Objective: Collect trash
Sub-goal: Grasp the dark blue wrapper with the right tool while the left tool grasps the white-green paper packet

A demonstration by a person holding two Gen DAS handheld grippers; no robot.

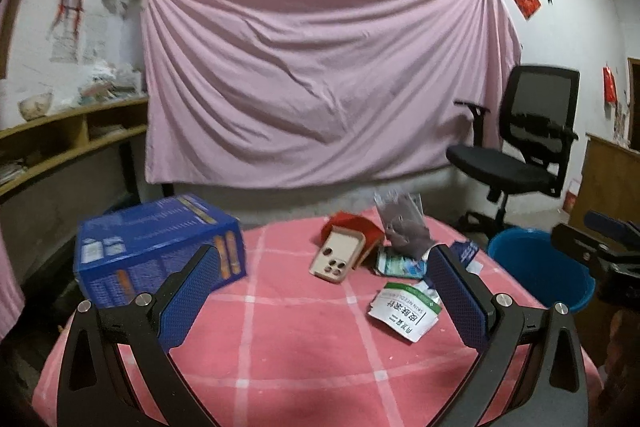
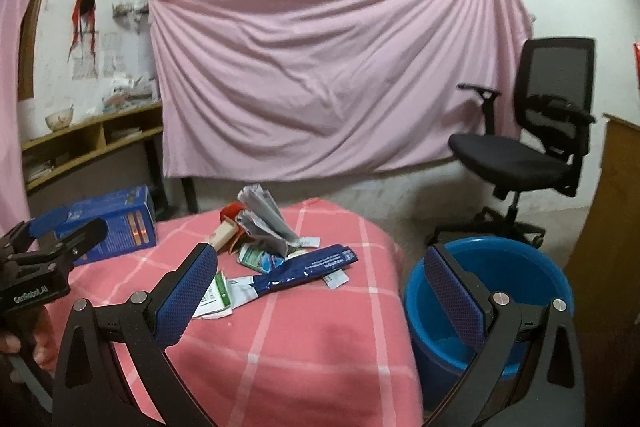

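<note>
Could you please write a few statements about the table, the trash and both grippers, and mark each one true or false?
1. The left gripper is open and holds nothing. True.
2. The blue bucket stands on the table. False: it stands on the floor beside the table.
3. The large blue box sits at the table's left edge. True.
4. The right gripper is shut on the long dark blue wrapper. False: its jaws are wide open, and the wrapper lies on the cloth.
5. The white and green packet is already in the bucket. False: it lies on the table.
</note>
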